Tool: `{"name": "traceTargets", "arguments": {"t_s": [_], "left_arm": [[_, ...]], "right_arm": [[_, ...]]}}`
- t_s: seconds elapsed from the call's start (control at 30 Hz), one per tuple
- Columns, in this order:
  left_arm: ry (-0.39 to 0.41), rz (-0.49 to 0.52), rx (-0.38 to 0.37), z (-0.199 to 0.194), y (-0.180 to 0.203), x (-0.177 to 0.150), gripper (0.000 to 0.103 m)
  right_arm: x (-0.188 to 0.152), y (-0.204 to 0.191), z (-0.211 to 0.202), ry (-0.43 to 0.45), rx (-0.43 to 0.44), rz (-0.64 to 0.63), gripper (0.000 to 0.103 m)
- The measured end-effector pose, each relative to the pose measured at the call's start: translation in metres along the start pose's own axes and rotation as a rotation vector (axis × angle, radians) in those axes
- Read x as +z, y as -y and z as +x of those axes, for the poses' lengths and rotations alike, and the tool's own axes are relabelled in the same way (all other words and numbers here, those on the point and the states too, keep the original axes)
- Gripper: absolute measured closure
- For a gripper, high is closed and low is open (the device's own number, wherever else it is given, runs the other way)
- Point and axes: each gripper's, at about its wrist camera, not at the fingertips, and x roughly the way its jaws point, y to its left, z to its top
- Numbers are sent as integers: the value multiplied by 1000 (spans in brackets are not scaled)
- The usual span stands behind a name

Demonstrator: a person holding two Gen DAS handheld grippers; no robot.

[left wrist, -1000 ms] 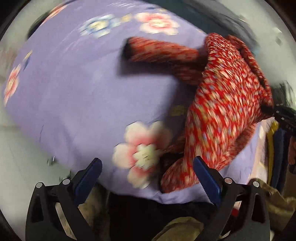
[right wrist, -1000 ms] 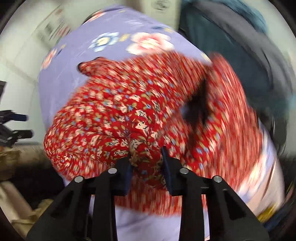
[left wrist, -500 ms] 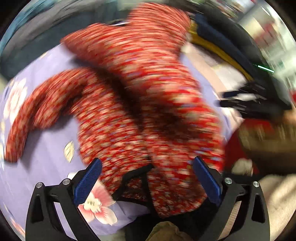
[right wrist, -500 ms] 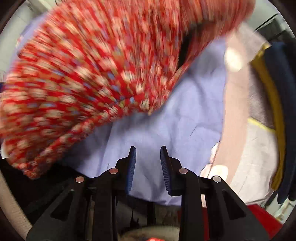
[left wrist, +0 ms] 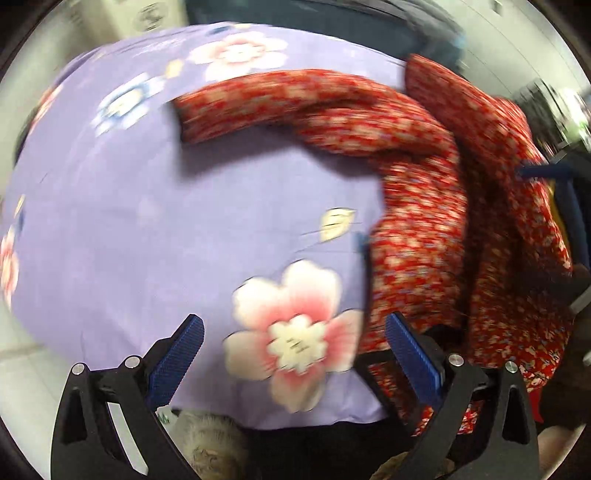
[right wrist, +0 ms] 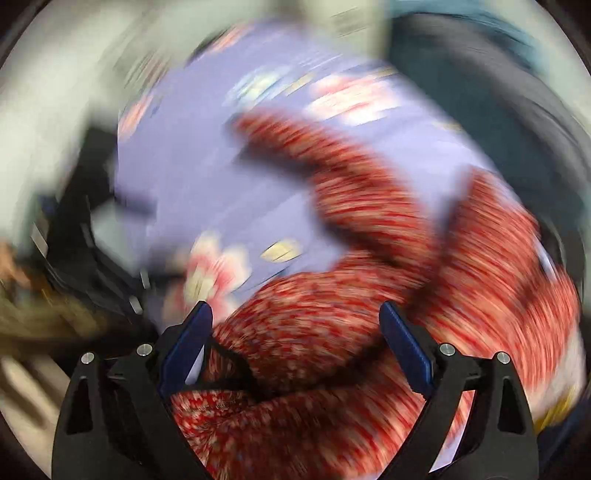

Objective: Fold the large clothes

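Observation:
A red floral garment (left wrist: 417,206) lies bunched on a purple flowered sheet (left wrist: 147,221), with one long sleeve (left wrist: 280,99) stretched to the left. My left gripper (left wrist: 293,354) is open and empty, over the sheet just left of the garment's near edge. In the right wrist view, which is heavily blurred, my right gripper (right wrist: 295,343) is open, with the garment (right wrist: 332,332) right below and between its fingers. The garment's black neckline trim (right wrist: 236,363) shows near the left finger.
Dark blue and grey fabric (left wrist: 332,22) lies beyond the sheet at the back. Yellow and dark clothes (left wrist: 565,206) lie at the right. A furry beige thing (left wrist: 207,439) shows below the sheet's near edge. The other gripper shows as a dark blur (right wrist: 92,258) at left.
My right gripper has opened wide from a nearly shut state and swung back over the garment. My left gripper has swung left, so the garment now sits at its right.

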Motion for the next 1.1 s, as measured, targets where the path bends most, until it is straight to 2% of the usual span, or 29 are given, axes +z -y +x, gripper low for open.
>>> {"name": "traceTargets", "arguments": {"t_s": [0.07,0.1,0.13,0.17,0.2,0.23,0.3,0.33,0.37,0.4,0.43,0.5,0.57,0.6,0.73,0.8,0.9,1.03,1.1], "left_arm": [[5,-68,10,-3,-19,-11,6],[6,-91,12,-5,-25,-15,8],[-18,-90,69,-2,-31,-22,7],[-31,-68,132,1,-34,-27,7],[-33,-61,154,1,-36,-31,7],[-42,-65,153,1,-40,-36,7],[-36,-108,98,-5,-49,-41,7],[-23,-138,78,-9,-54,-43,7],[-10,-175,62,-13,-61,-43,7],[-5,-193,54,-15,-65,-43,7],[0,-210,44,-19,-68,-41,7],[16,-228,7,-29,-68,-36,7],[54,-226,-50,-43,-59,-26,7],[89,-220,-103,-56,-52,-16,7],[228,-202,-296,-105,-22,22,7],[282,-173,-327,-121,-5,36,6],[329,-94,-238,-124,21,54,6],[261,-129,-376,-106,43,73,6],[204,-106,-381,-87,63,78,7]], "right_arm": [[5,-43,49,-163,-27,-223,12],[0,-63,74,-255,-6,-321,12],[-11,-80,93,-313,4,-388,12],[-15,-89,113,-347,9,-419,12],[-15,-92,128,-373,3,-422,12],[-19,-96,150,-422,-31,-464,12],[-34,-105,178,-466,-133,-599,12],[-37,-105,182,-458,-156,-624,19],[-38,-104,180,-425,-179,-627,52],[-32,-95,172,-355,-229,-582,70],[-25,-84,162,-315,-215,-509,92],[-5,-54,133,-210,-148,-320,96],[20,-18,82,-11,-175,-175,96],[35,6,46,104,-179,-76,97],[69,58,-54,370,-210,157,96],[62,62,-102,509,-237,228,96],[60,67,-144,635,-217,324,96],[42,72,-174,704,-273,347,96],[31,70,-179,736,-286,351,96]]}}
